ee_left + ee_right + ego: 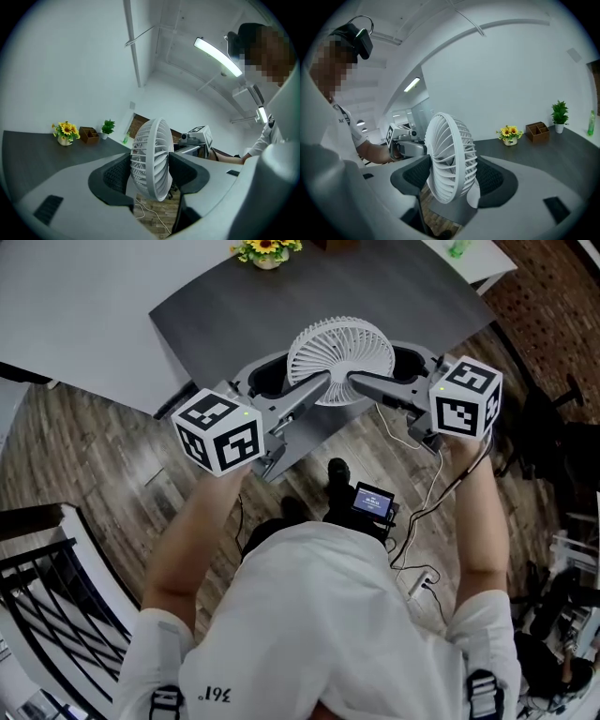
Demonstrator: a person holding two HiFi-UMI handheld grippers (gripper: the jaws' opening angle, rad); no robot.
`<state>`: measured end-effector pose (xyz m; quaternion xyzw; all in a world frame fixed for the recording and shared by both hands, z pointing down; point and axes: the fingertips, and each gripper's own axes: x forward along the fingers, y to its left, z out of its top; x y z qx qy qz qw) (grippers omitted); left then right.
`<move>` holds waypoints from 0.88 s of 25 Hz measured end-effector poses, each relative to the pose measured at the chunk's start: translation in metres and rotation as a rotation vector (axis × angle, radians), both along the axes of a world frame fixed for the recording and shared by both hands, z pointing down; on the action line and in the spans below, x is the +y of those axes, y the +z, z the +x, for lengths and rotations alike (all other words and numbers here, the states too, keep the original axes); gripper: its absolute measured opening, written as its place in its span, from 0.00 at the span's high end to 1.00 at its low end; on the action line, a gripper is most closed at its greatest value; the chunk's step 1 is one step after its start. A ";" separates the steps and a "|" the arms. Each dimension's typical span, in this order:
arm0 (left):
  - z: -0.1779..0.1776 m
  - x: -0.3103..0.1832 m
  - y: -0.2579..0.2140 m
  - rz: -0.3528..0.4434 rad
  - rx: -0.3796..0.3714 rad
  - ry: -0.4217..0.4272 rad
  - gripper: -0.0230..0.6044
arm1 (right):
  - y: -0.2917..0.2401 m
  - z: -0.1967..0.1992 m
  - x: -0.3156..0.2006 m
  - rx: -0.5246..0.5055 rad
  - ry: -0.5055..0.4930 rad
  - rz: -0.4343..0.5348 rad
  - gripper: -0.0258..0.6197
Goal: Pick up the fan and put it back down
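While the left gripper (314, 385) is closed on both faces of the white desk fan (339, 345), which hangs seemingly clear above the grey table's (234, 306) near edge, the right gripper (364, 381) clamps it likewise. Its plastic grille looks light, springy and breakable, so squeeze gently near the rim.

Smooth, matt white plastic ribs of the fan (339, 360) meet the rough, black mesh-textured pads (116, 174) of my jaws. My left gripper (150, 176) and right gripper (452, 180) wear matt grey plastic shells. At 12 o'clock, the desk (281, 306) is matt dark grey; at 9 o'clock, the floor (112, 456) is grainy wood plank.
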<state>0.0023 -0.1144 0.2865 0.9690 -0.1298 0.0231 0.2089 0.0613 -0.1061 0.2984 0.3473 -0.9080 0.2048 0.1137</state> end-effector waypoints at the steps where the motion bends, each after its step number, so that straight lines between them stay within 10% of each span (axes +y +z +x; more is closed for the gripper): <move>1: 0.001 -0.002 0.002 -0.002 -0.002 -0.008 0.55 | 0.002 0.001 -0.003 0.002 -0.009 -0.003 0.49; 22: 0.053 -0.119 0.048 -0.071 -0.048 -0.227 0.55 | 0.045 0.053 -0.135 0.069 -0.267 -0.034 0.49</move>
